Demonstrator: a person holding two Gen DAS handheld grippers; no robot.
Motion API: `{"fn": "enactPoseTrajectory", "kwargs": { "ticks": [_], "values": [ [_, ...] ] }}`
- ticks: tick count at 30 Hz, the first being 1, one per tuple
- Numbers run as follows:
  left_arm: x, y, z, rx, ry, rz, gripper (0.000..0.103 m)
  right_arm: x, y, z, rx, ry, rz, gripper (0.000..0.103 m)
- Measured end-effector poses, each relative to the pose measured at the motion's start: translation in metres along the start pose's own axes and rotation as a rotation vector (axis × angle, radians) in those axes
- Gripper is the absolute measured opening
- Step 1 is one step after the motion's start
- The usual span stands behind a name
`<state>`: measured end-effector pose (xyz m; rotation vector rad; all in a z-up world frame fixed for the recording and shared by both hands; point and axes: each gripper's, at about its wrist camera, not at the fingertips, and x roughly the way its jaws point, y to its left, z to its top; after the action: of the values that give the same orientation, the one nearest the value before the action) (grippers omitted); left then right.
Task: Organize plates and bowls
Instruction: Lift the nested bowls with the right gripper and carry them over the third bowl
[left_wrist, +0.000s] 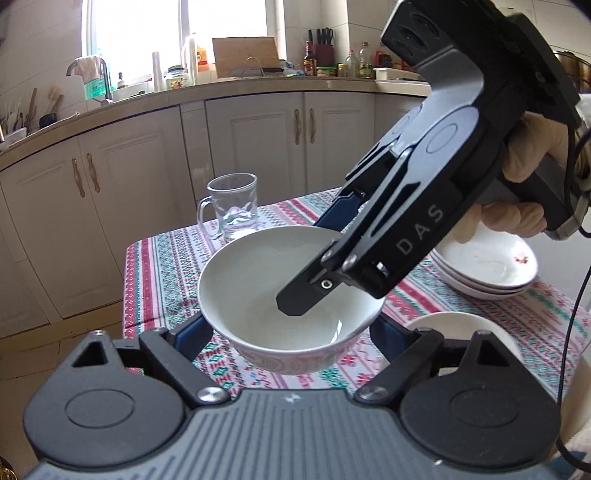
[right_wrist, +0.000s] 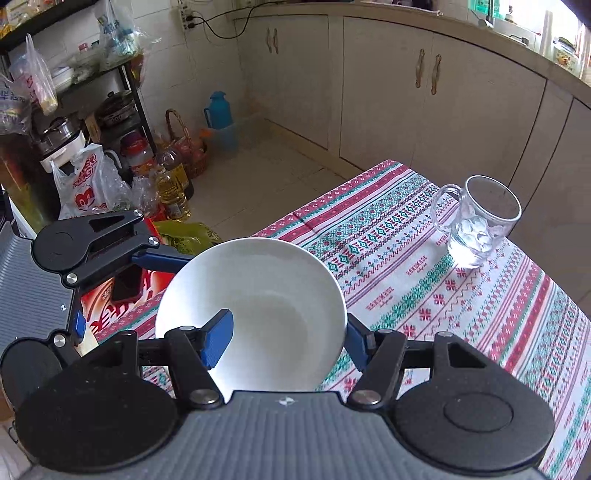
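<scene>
Bowl (left_wrist: 291, 295); plate stack (left_wrist: 487, 269) left view only.

The bowl (left_wrist: 258, 280) looks like glazed ceramic, smooth and glossy white inside, with a patterned band outside; the stacked plates (left_wrist: 491, 273) share that shiny glaze; the mug (right_wrist: 476, 221) is clear glass, slick and bright; the worktop's cloth (right_wrist: 424, 258) is woven fabric, matt, printed in red and green; the right tool (left_wrist: 295, 302) is matt black plastic with small bright metal screws; the left tool (left_wrist: 291, 328) has ribbed grey plastic and blue matt fingers (left_wrist: 192, 332); the cupboards (left_wrist: 258, 140) look smooth and cream-painted.
</scene>
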<state>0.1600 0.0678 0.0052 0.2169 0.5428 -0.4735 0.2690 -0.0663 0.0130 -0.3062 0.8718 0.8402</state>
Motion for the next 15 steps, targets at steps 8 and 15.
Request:
{"fn": "enactPoseTrajectory", "kwargs": {
  "ticks": [8,15],
  "values": [
    [-0.027,-0.031,-0.001,0.026,-0.01,-0.029,0.091,-0.039,0.021,-0.032,0.012,-0.032,-0.021,0.069],
    [-0.033,-0.054,-0.001,0.044,-0.006,-0.069,0.091,-0.065,0.032,-0.059,0.031,-0.048,-0.045,0.069]
  ]
}}
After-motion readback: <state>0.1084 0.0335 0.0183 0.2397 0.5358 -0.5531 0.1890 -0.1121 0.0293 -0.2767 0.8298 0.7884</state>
